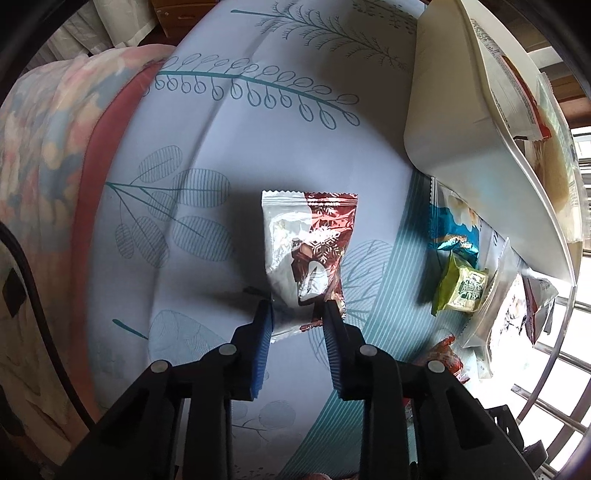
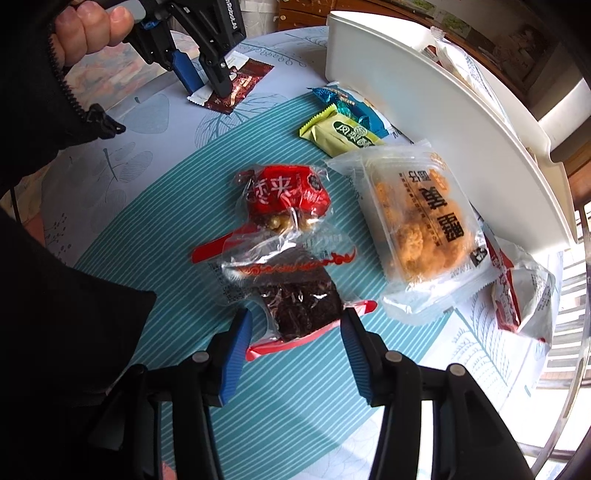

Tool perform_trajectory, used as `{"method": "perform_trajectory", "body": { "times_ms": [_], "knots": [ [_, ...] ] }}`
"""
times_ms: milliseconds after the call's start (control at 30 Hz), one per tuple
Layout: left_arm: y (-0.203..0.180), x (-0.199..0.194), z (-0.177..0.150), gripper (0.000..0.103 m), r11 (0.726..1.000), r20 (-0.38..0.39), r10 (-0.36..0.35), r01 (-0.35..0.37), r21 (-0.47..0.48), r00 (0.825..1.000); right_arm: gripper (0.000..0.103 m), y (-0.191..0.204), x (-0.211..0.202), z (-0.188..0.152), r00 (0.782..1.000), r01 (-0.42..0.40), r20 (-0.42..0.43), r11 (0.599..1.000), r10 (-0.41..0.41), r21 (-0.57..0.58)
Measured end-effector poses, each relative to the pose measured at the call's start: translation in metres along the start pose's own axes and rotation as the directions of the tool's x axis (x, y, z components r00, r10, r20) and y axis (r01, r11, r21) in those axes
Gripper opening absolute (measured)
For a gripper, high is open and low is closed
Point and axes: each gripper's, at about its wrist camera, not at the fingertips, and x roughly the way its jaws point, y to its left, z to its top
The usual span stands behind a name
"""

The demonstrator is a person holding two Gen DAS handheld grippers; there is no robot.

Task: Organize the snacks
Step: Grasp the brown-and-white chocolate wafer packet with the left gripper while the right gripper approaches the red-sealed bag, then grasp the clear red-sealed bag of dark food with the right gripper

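A silver and dark red foil snack packet point(image 1: 306, 243) lies on the leaf-print tablecloth point(image 1: 221, 147). My left gripper point(image 1: 297, 308) points down at it, its blue pads pinched on the packet's near end. The right wrist view shows that same left gripper point(image 2: 210, 86) at the top left, standing on the foil packet point(image 2: 242, 83). My right gripper point(image 2: 297, 314) is closed around a clear-wrapped dark snack packet point(image 2: 295, 295) with red seals, both pads against the wrapper. A long white tray point(image 2: 424, 122) holding several packets runs along the right.
Beside the tray lie a green packet point(image 2: 340, 133), a blue packet point(image 2: 343, 99), a red walnut packet point(image 2: 288, 192), a big clear packet of golden pieces point(image 2: 424, 229) and a red and silver bag point(image 2: 517, 295). A folded blanket point(image 1: 44, 147) sits left. A person's hand point(image 2: 88, 33) holds the left gripper.
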Motion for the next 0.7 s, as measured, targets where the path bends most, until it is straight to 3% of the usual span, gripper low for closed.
{"method": "perform_trajectory", "body": {
  "times_ms": [233,267,333,367,700],
  "knots": [
    [0.004,-0.009,-0.013,0.015,0.998,-0.005,-0.034,0.034,0.044,0.999,0.048,0.014,-0.005,-0.01,0.998,0.048,-0.039,0.994,-0.045,0.093],
    [0.005,-0.011,-0.015,0.014,0.998,-0.005,-0.038,0.038,0.047,0.999,0.042,0.016,-0.006,-0.012,0.998,0.056,-0.041,0.993,-0.052,0.104],
    [0.009,-0.013,-0.017,0.014,0.998,-0.006,-0.042,0.042,0.052,0.999,0.011,0.018,-0.008,-0.016,0.994,0.095,-0.066,0.987,-0.088,0.127],
    [0.012,-0.014,-0.019,0.013,0.998,-0.006,-0.042,0.042,0.054,0.999,0.008,0.018,-0.009,-0.019,0.993,0.108,-0.073,0.984,-0.098,0.145],
    [0.036,-0.015,-0.034,0.013,0.994,-0.048,0.003,0.002,0.111,0.999,0.007,0.026,-0.03,-0.033,0.993,0.12,-0.044,0.952,-0.112,0.281]
  ]
}}
